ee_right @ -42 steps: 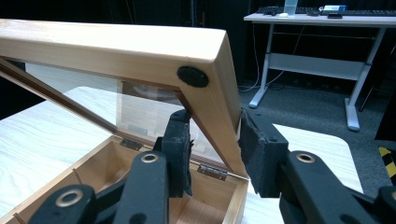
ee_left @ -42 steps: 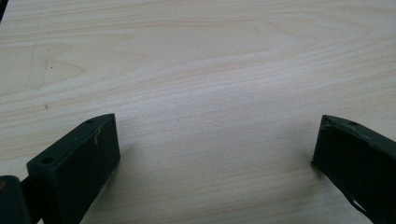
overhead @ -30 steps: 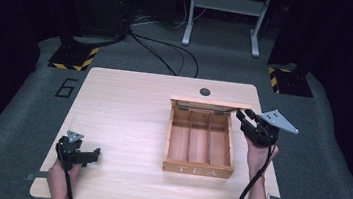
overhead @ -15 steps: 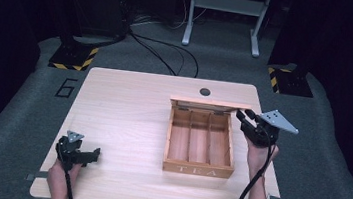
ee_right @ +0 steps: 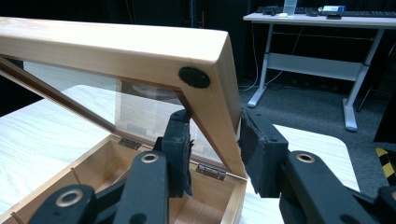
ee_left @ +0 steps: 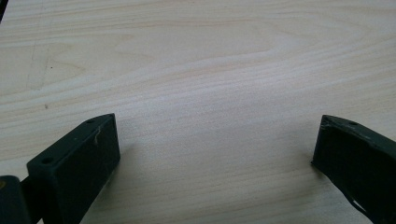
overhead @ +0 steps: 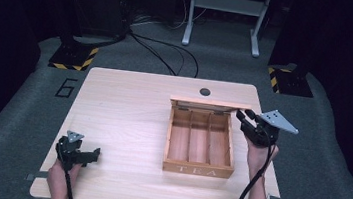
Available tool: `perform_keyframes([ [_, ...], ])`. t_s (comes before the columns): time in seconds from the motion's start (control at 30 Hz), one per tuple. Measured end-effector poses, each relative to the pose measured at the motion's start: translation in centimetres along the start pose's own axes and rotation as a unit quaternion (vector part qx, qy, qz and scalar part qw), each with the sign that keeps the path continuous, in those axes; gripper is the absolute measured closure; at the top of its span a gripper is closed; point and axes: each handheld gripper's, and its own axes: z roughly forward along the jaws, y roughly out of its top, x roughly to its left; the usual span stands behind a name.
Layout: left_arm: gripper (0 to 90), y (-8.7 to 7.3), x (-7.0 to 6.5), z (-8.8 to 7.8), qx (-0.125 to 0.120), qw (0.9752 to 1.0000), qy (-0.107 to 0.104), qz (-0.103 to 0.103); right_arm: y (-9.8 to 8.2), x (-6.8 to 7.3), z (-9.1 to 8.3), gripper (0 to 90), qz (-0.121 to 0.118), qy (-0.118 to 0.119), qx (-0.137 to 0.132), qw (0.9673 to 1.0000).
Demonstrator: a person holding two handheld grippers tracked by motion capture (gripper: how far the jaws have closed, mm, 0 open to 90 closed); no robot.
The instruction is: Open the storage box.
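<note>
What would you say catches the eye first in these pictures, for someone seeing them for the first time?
The wooden tea box on the right half of the table stands out, its glass-paned lid raised and its three compartments empty. The right gripper is clamped on the lid's side frame at the box's far right corner. The left gripper rests open over bare wood near the table's front left corner.

Wooden tea box (overhead: 197,170) on the table, glass lid (ee_right: 140,51) raised.
</note>
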Motion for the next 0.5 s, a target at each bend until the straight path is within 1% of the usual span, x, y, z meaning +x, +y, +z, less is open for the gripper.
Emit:
perform_keyframes([
  [0.5,0.5,0.00,0.00,0.00,0.000,1.0000,0.000,0.000,0.00,0.00,-0.03,64.0,-0.002,0.000,0.001,1.0000],
])
